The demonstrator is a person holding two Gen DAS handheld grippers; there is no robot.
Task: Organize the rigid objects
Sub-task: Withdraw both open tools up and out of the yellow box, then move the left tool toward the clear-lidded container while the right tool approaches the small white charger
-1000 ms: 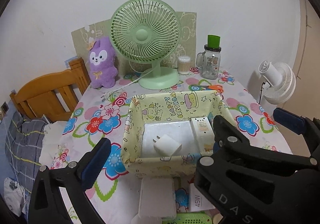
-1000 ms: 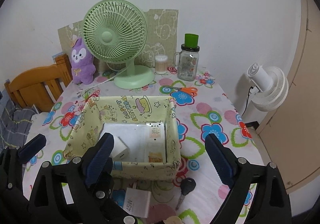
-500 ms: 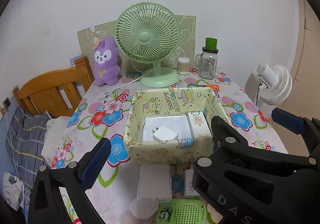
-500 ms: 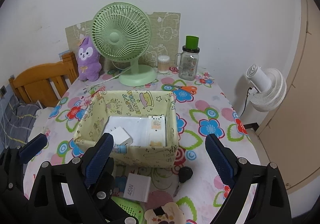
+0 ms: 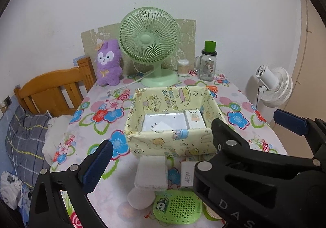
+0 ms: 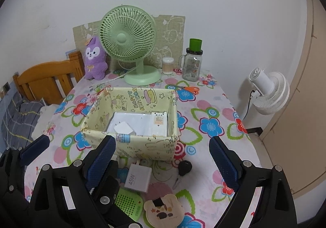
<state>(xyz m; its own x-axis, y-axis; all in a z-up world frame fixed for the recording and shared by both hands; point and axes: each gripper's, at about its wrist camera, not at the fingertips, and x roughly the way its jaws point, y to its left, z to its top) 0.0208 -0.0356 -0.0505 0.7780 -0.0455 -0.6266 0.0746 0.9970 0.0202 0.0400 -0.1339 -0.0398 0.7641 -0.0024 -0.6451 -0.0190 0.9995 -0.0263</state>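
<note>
Left wrist view is showing, at far left, a wooden chair (image 5: 51, 89) standing beside the table (image 5: 240, 105) with its flowered cloth. A purple plush toy (image 5: 108, 63) is leaning at the back edge, a green desk fan (image 5: 148, 44) is standing just right of it, then a cotton swab jar (image 5: 183, 67) and a glass jar with a green lid (image 5: 207, 65); a white floor fan (image 5: 273, 85) is standing off the table at right. The yellow fabric box (image 5: 169, 142) is sitting mid-table, holding a white flat pack (image 5: 165, 121), a white plug (image 5: 161, 126) lying on it, and a white carton (image 5: 195, 119) along its right wall. Just in front of the box, a white sponge-like pad (image 5: 151, 173), a 45W charger (image 5: 188, 174) and a green perforated case (image 5: 177, 207) are lying close together. The right gripper's black frame is crossing the lower right here, hiding part of the charger. Right wrist view is adding orange scissors (image 6: 187, 89) behind the box, a black key (image 6: 184, 167) right of the charger, and a bear-shaped coaster (image 6: 163, 210) nearest. The left gripper (image 5: 183, 146) is hanging released, empty. The right gripper (image 6: 161, 158) is also standing wide apart, grasping nothing.
</note>
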